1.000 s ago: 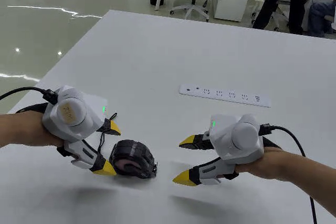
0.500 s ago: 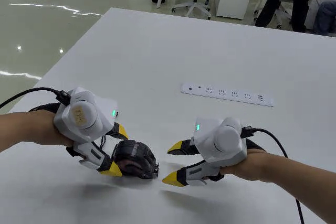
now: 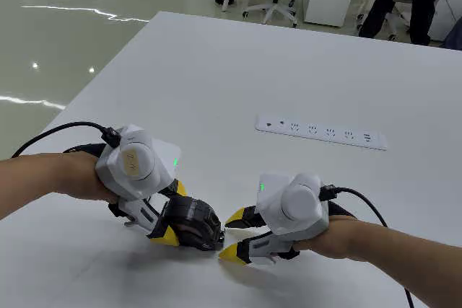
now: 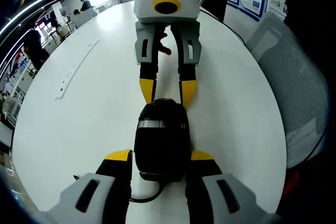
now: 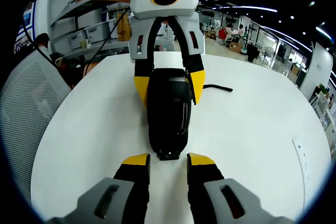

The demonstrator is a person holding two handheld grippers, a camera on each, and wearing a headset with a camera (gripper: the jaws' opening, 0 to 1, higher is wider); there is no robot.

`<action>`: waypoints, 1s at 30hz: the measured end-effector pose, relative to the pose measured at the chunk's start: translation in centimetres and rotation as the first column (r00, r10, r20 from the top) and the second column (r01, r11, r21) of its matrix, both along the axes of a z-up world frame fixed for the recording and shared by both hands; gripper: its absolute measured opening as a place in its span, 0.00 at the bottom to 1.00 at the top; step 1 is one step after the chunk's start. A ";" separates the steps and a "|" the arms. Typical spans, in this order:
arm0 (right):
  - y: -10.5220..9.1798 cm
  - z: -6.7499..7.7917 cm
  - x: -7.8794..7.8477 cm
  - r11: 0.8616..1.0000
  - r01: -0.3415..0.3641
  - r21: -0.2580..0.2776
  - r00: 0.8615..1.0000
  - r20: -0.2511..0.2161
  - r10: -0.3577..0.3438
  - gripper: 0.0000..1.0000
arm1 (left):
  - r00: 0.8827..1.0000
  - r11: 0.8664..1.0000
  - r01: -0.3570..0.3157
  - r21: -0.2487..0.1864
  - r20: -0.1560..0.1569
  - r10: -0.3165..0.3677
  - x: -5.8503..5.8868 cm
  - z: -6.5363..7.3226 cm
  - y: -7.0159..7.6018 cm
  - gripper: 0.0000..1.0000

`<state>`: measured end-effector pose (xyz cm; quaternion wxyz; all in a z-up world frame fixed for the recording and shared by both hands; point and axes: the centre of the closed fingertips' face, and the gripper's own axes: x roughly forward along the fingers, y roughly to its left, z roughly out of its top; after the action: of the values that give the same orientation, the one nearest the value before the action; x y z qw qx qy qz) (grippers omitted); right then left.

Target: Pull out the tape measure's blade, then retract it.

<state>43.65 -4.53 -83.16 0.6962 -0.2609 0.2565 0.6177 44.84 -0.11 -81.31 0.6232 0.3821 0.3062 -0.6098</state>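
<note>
White tabletop point(image 3: 289, 77), near front edge: the black rounded plastic tape measure point(image 3: 193, 223) now sits clamped in the left gripper point(image 3: 173, 213). The right gripper point(image 3: 231, 234), jaws narrowly apart, has slid up to the blade hook point(image 5: 168, 156), so pulling can likely begin.

Two hand-held grippers in white and pale grey, jaws tipped in yellow.
The left gripper point(image 3: 173, 213) has a rounded white shell with a tan disc point(image 3: 132, 164) on top and a small green light point(image 3: 175, 161). The right gripper point(image 3: 232, 234) has a smooth domed white shell and a second green light point(image 3: 262, 187). The jaws are grey plastic with slotted cut-outs, black underneath, each ending in a pointed yellow tip point(image 4: 119, 156). A black cable point(image 3: 50, 135) leaves the left shell's rear and a second black cable point(image 3: 368, 203) leaves the right. The forearms point(image 3: 43, 178) are bare.
</note>
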 end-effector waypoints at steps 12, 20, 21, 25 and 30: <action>0.5 -0.6 0.1 1.000 0.004 -0.004 1.000 -0.031 -0.004 0.22 | 1.000 1.000 0.016 0.006 -0.014 -0.016 -0.3 -0.4 0.1 0.30; 0.1 -0.2 0.1 1.000 0.013 -0.002 1.000 -0.026 -0.013 0.15 | 1.000 1.000 0.007 0.017 -0.028 -0.006 -0.4 -0.5 0.2 0.30; 0.1 -0.2 0.2 1.000 0.015 0.000 0.999 -0.028 -0.015 0.15 | 1.000 1.000 0.009 0.017 -0.026 -0.008 -0.4 -0.5 0.2 0.30; 0.1 -0.2 0.1 1.000 0.014 -0.004 0.999 -0.033 -0.014 0.15 | 1.000 1.000 -0.004 0.018 -0.029 0.005 -0.4 -0.5 0.3 0.30; 0.0 -0.2 0.2 1.000 0.000 0.000 1.000 -0.022 0.000 0.14 | 0.999 1.000 -0.020 0.016 -0.032 0.021 -0.3 -0.5 0.3 0.30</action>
<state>43.81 -4.57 -83.40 0.6933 -0.2541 0.2641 0.6204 44.52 0.18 -81.84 0.6215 0.3738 0.3248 -0.6070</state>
